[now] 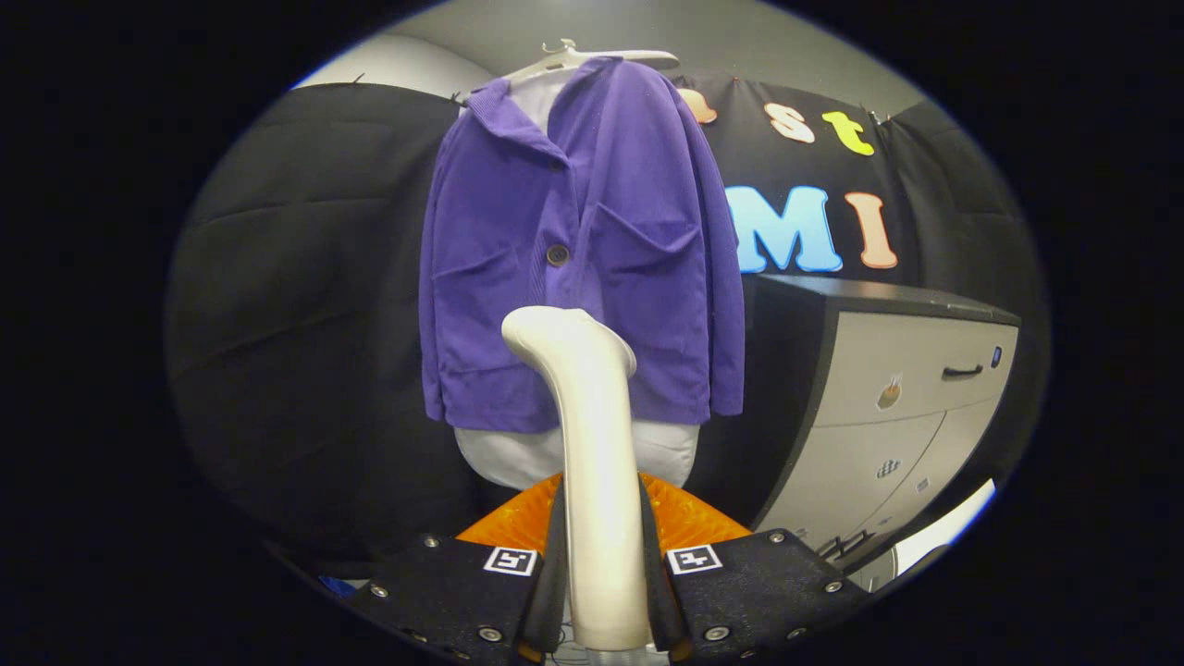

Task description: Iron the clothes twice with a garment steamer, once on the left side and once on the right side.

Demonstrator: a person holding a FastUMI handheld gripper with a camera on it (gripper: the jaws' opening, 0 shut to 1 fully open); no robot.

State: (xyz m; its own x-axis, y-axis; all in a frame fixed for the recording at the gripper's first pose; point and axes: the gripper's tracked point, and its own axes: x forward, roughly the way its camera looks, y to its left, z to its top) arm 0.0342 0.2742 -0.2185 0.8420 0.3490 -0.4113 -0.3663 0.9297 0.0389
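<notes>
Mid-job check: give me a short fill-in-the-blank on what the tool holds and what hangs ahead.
1. The tool is shut on the ____ steamer handle.
2. The purple corduroy jacket hangs from a white ____.
3. Under the jacket hangs a ____ garment, visible below the hem.
4. Beside the jacket stands a grey cabinet with ____.

Missing words: white; hanger; white; drawers

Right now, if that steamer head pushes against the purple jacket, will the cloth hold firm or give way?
The purple jacket would probably give and swing: it hangs loose from a hanger. The steamer, clamped in the gripper, looks rigid.
</notes>
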